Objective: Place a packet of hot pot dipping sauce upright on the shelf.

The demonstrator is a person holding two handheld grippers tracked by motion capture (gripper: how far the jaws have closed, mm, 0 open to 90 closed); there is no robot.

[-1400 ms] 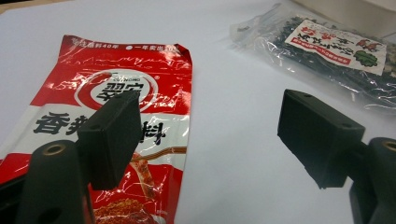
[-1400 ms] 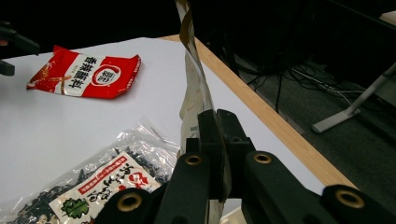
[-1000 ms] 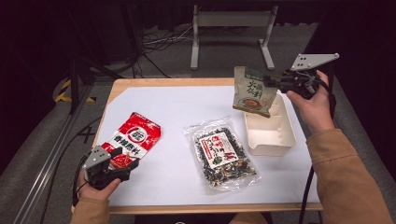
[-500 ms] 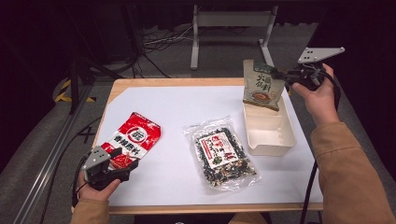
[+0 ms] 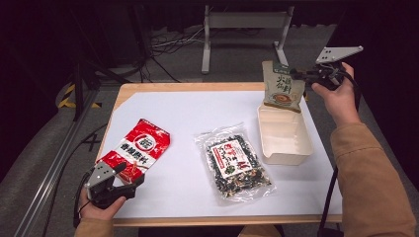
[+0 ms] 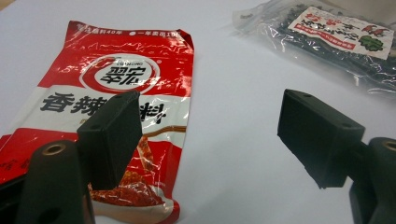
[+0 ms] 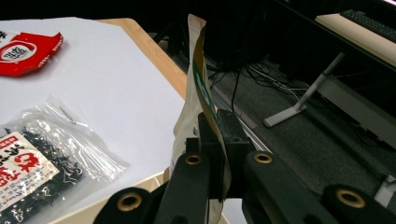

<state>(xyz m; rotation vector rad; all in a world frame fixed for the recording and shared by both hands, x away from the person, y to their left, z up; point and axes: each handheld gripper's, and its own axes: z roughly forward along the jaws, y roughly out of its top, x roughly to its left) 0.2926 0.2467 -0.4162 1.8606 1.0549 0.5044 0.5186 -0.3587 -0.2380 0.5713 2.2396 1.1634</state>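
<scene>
My right gripper point(image 5: 299, 75) is shut on the edge of a beige and green snack packet point(image 5: 281, 87), which hangs upright over the far end of a cream box point(image 5: 285, 150). In the right gripper view the packet point(image 7: 198, 79) stands edge-on, pinched between the jaws of the right gripper point(image 7: 217, 140). My left gripper point(image 5: 129, 181) rests open at the near left of the table, its jaws over the near end of a red seasoning packet point(image 5: 137, 150). In the left gripper view the left gripper point(image 6: 212, 133) has bare table between its jaws, and the red packet point(image 6: 116, 100) lies under the left one.
A clear bag of dark dried mix point(image 5: 233, 160) lies in the middle of the white table point(image 5: 197, 111), also in the left gripper view point(image 6: 327, 39) and the right gripper view point(image 7: 39, 158). A metal stand point(image 5: 244, 29) and cables sit on the floor beyond the far edge.
My right hand has carried the beige packet to the right and farther back, from above the box's left side to over its far end. The left hand has stayed put.
</scene>
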